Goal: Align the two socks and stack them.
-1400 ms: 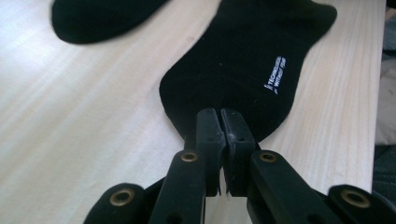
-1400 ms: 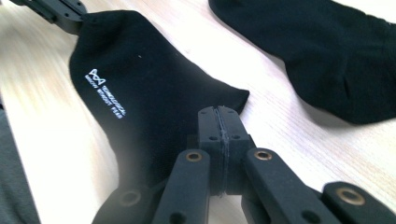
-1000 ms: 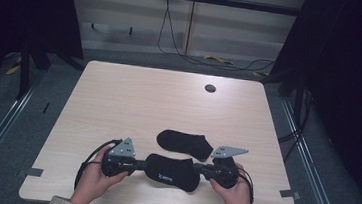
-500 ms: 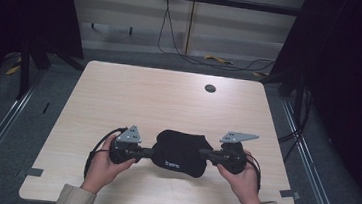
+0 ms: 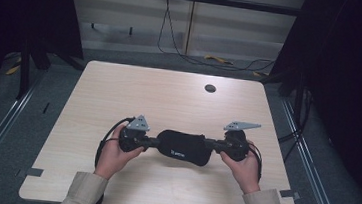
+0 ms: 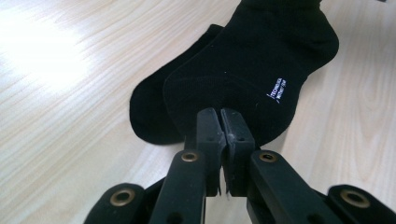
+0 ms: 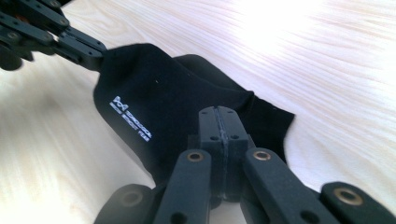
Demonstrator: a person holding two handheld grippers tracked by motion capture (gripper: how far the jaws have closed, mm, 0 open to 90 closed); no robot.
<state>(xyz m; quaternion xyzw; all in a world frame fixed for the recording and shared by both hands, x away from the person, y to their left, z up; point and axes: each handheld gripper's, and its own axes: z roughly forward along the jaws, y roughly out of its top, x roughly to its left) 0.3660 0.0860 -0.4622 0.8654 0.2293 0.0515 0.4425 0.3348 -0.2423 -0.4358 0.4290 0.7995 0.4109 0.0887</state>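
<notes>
Overhead, black sock (image 5: 184,146), white lettering.

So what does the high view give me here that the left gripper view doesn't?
High view: both hands, the left gripper and right gripper stretching the printed sock between them, and the table's grommet hole. Left gripper view: a second sock lying beneath the printed one. Both: the printed sock and the wooden tabletop.

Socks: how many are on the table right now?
2. One sock is stretched between the left gripper and right gripper, both shut on it. The second sock lies on the table under it, mostly covered.
</notes>
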